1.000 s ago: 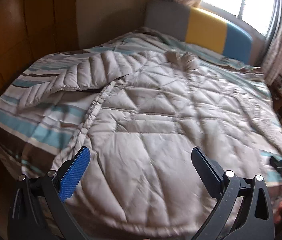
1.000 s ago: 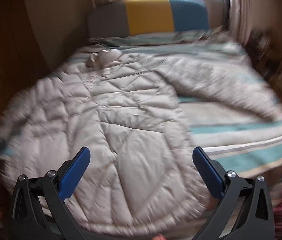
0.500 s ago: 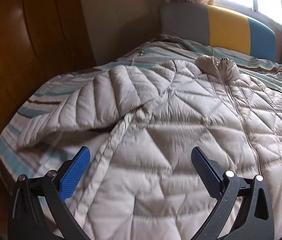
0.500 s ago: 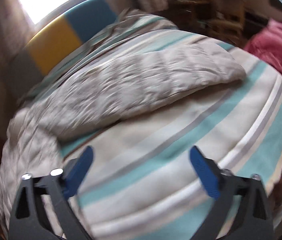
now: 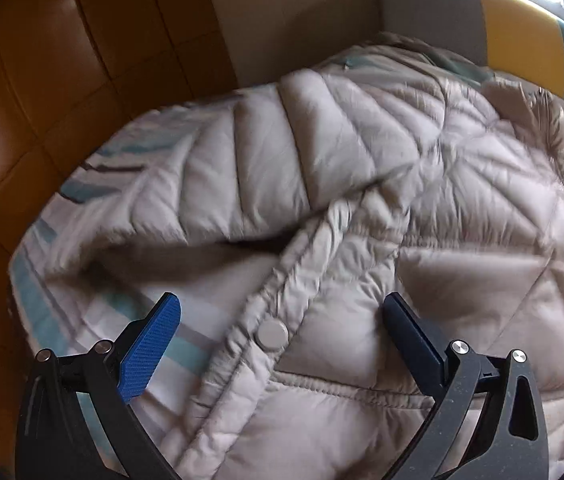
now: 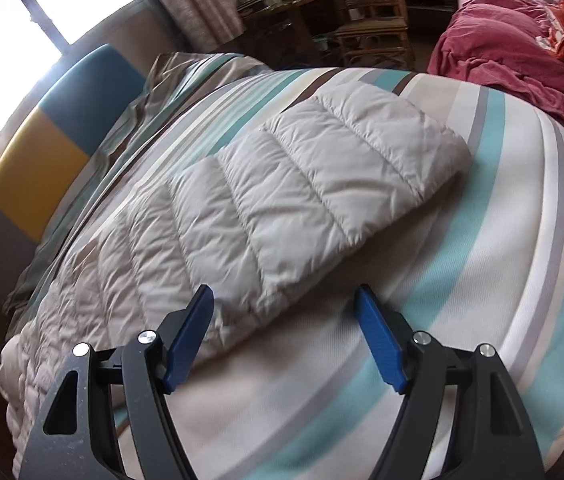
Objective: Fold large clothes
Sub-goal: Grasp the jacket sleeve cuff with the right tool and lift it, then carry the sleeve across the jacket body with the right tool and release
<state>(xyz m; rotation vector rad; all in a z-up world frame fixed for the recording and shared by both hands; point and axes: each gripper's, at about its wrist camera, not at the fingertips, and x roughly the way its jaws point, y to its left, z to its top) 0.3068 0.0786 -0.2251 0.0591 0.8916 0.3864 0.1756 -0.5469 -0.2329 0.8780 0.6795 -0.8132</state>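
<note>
Blue-padded right gripper spread, jaws just narrowing with nothing pinched, poised beside jacket sleeve lying flat on striped bedspread, likely for folding inward; left gripper spread over jacket edge near snap button.

It was a home bedroom: a bed with striped bedding, a padded headboard, curtains and a rattan chair.

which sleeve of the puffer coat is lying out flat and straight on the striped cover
The sleeve in front of the right gripper: it stretches out smooth to its cuff. The other sleeve, ahead of the left gripper, lies rumpled, partly over the coat's side edge.
</note>
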